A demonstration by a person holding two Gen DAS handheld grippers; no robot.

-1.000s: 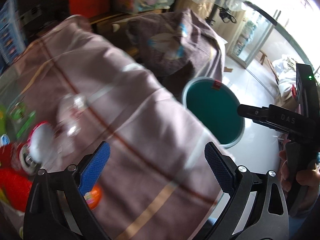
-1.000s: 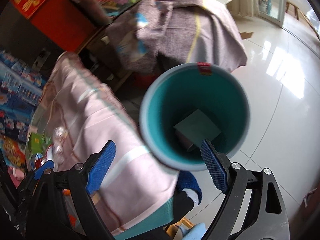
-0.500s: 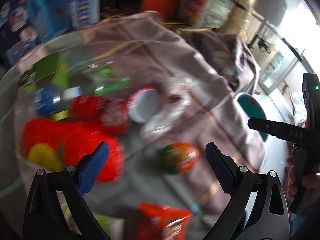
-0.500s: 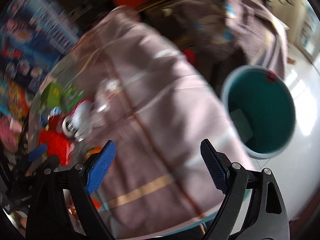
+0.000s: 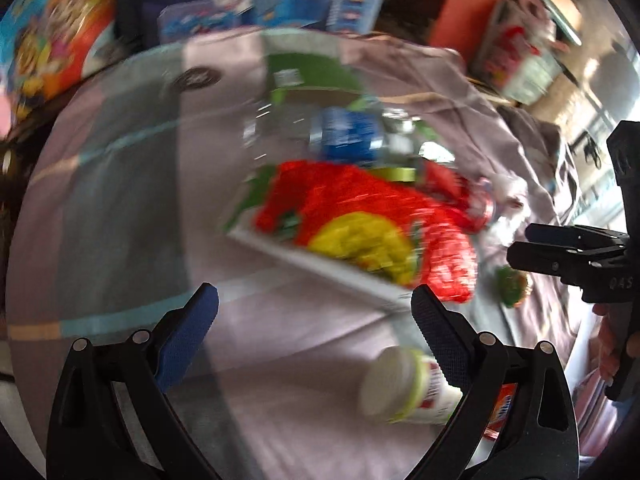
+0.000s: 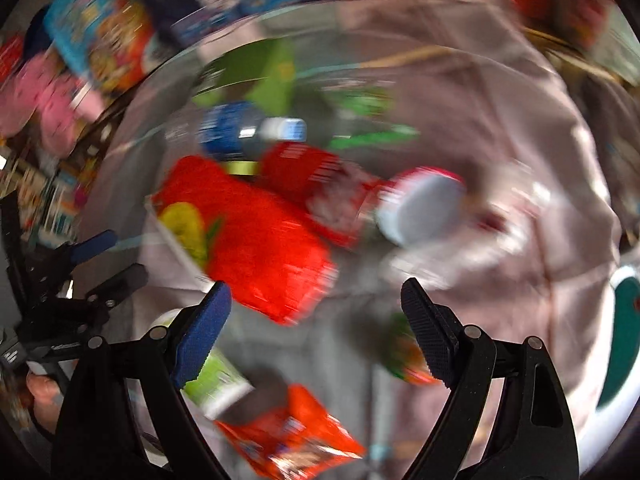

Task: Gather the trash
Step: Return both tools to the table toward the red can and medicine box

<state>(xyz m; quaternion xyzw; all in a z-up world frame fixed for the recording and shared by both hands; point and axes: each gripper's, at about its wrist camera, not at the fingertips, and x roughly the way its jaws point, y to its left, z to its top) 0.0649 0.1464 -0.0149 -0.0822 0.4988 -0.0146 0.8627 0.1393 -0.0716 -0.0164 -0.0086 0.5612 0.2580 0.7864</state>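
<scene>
Both views heavily motion-blurred. Left gripper [image 5: 314, 316] over round glass-topped table [image 5: 120, 216] w/ pinkish cloth under the glass; jaws wide apart, nothing between them. Right gripper [image 6: 316, 312] same: jaws spread, empty, above the trash pile. Trash clustered mid-table: big red snack bag [image 6: 256, 240] w/ yellow patch, blue-label bottle [image 6: 240, 130] behind it, red-white cup [image 6: 420, 208] on its side to the right, orange wrapper [image 6: 296, 432] near table edge, green-white cup [image 5: 404, 384] lying by left gripper's right finger. Teal bin [image 6: 624, 320] only partly seen at right edge of right view, off the table. Person's hand [image 5: 612, 344] on right gripper's handle.
</scene>
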